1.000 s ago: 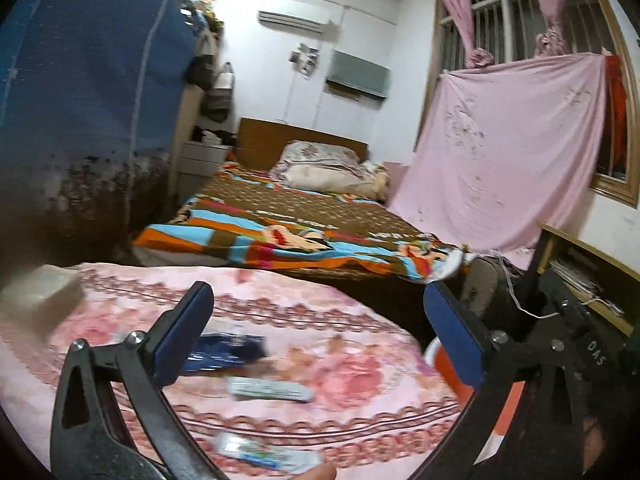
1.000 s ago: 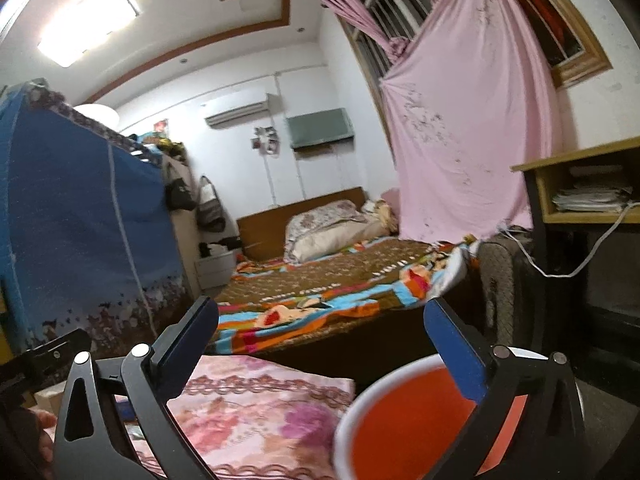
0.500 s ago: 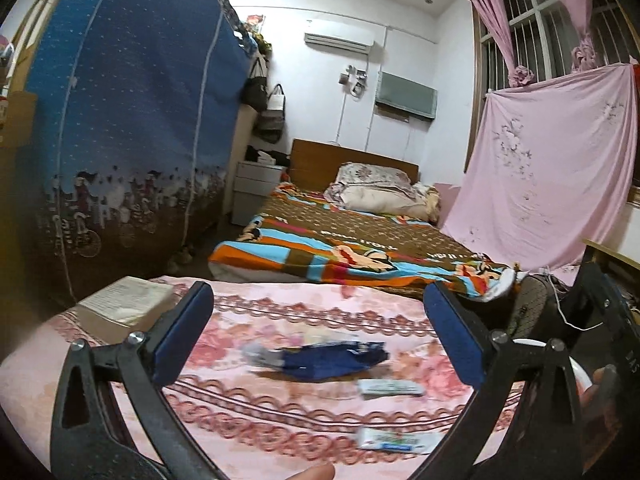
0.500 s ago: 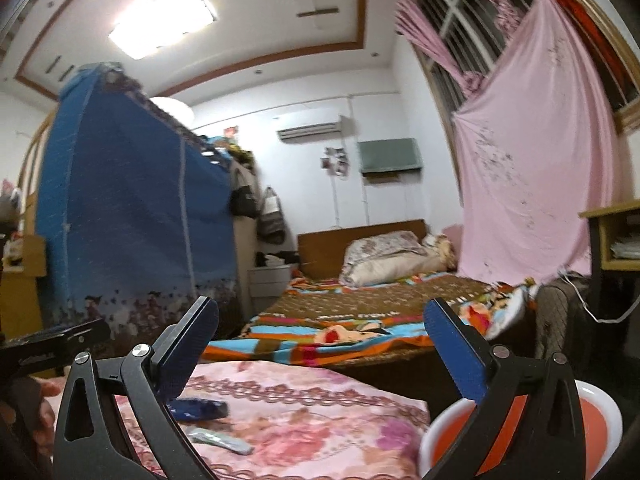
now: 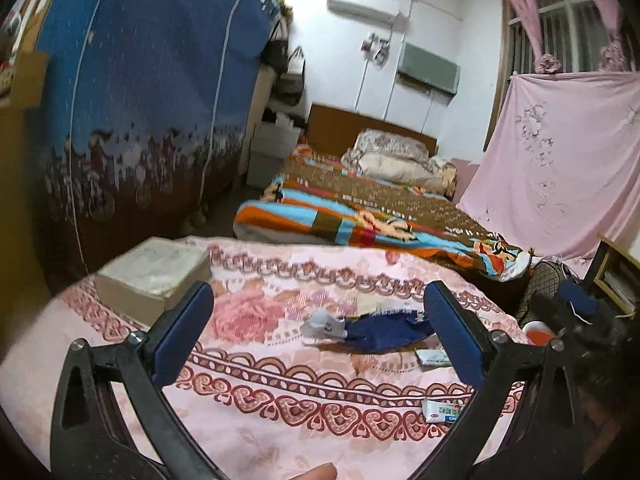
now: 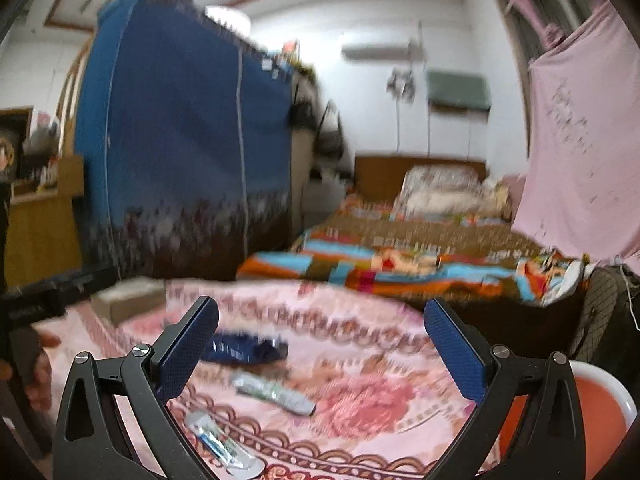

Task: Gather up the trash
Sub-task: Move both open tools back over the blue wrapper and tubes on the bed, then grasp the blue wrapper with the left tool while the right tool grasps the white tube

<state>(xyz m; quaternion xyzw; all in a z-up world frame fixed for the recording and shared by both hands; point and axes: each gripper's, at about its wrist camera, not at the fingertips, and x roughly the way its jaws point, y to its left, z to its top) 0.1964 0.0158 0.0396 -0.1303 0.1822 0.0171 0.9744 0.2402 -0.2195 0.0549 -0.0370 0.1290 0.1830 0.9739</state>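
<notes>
Both the left gripper (image 5: 318,324) and the right gripper (image 6: 320,344) hang with fingers spread wide and empty above the pink floral tablecloth (image 5: 280,396). On it lie a crinkled dark-blue wrapper (image 5: 380,330), a flat white sachet (image 5: 434,356) just beside it and a printed packet (image 5: 444,414) nearer the cloth's edge. Since half a second ago the right view has tipped down, bringing the wrapper and sachets nearer, with the orange bucket (image 6: 592,408) at the cloth's right.

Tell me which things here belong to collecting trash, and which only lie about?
For the job: blue wrapper, two white wrappers, orange bin, both open grippers.

Lying about: flat box, bed, pink sheet.
</notes>
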